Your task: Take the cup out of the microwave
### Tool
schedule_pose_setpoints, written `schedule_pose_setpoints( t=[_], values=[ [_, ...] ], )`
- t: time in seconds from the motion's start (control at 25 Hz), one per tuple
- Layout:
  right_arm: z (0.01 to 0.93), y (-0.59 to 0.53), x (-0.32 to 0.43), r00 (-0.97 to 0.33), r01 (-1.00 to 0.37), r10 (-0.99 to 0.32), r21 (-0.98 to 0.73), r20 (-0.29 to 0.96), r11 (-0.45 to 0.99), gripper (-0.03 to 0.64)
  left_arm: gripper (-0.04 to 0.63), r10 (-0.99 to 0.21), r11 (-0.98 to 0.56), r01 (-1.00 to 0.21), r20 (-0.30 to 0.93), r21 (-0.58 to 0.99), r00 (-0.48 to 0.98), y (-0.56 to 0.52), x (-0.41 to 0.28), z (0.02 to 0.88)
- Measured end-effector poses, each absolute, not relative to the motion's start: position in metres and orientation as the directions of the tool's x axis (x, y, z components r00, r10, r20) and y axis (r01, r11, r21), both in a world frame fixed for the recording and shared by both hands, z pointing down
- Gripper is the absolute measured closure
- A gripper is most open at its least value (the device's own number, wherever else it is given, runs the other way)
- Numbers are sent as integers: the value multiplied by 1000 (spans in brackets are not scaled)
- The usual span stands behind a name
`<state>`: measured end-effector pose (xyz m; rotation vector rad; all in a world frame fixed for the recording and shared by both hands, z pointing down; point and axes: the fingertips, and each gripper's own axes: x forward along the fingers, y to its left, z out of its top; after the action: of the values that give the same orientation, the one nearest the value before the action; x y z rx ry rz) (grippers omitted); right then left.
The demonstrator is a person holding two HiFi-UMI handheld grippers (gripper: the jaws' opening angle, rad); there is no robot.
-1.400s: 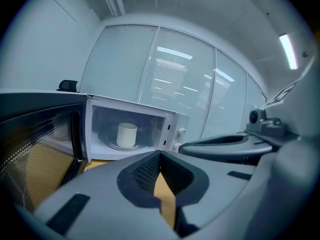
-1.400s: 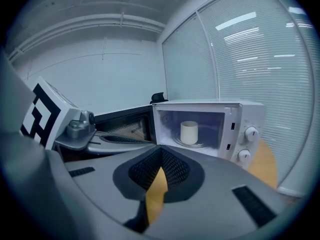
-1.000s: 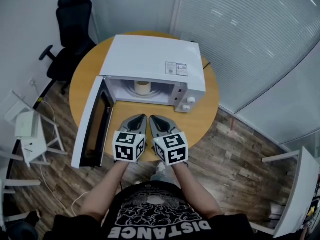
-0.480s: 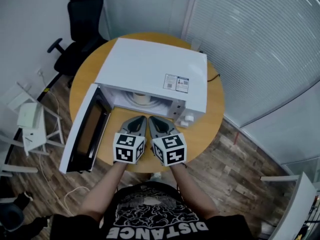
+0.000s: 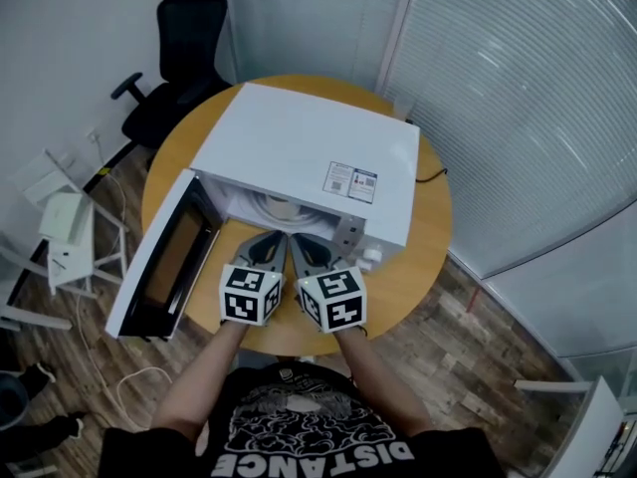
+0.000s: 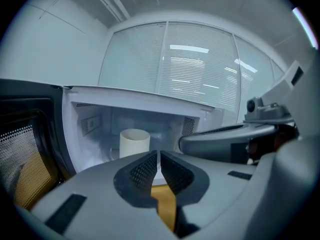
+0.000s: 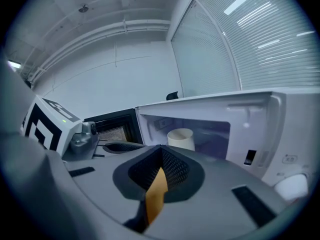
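Observation:
A white microwave (image 5: 299, 152) stands on a round wooden table (image 5: 418, 267) with its door (image 5: 164, 257) swung open to the left. A cream cup (image 6: 134, 141) (image 7: 181, 138) stands upright inside the cavity, towards the back; from the head view only its rim (image 5: 280, 205) shows. My left gripper (image 5: 270, 240) (image 6: 158, 154) and right gripper (image 5: 302, 243) (image 7: 161, 149) are side by side just in front of the opening, pointing in. Both are shut with nothing between the jaws, and neither touches the cup.
The microwave's control panel with knobs (image 5: 350, 239) lies right of the opening, close to my right gripper. A black office chair (image 5: 179, 78) stands behind the table, white stools (image 5: 65, 232) to the left. Blind-covered glass walls (image 5: 518, 98) close off the right side.
Both grippers have moved forward together to the mouth of the microwave cavity. Their jaws have stayed shut, and the cup has not moved.

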<state>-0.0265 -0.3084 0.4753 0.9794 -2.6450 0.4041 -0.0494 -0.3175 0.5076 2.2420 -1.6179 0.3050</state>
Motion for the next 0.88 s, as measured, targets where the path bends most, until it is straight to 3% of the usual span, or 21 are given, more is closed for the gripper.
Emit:
schedule_pose_setpoints(
  t=[0.32, 0.4, 0.88],
  values=[
    [485, -320, -30, -708, -682, -599, -144, 374, 717, 601, 572, -881, -288, -943, 338, 169, 330, -337, -61, 516],
    [485, -324, -34, -703, -688, -605, -140, 373, 712, 601, 510, -876, -303, -937, 335, 176, 346, -339, -63, 518],
    [486, -337, -48, -679, -717, -640, -134, 360, 685, 601, 346, -862, -363, -905, 290, 221, 416, -367, -79, 531]
  ],
)
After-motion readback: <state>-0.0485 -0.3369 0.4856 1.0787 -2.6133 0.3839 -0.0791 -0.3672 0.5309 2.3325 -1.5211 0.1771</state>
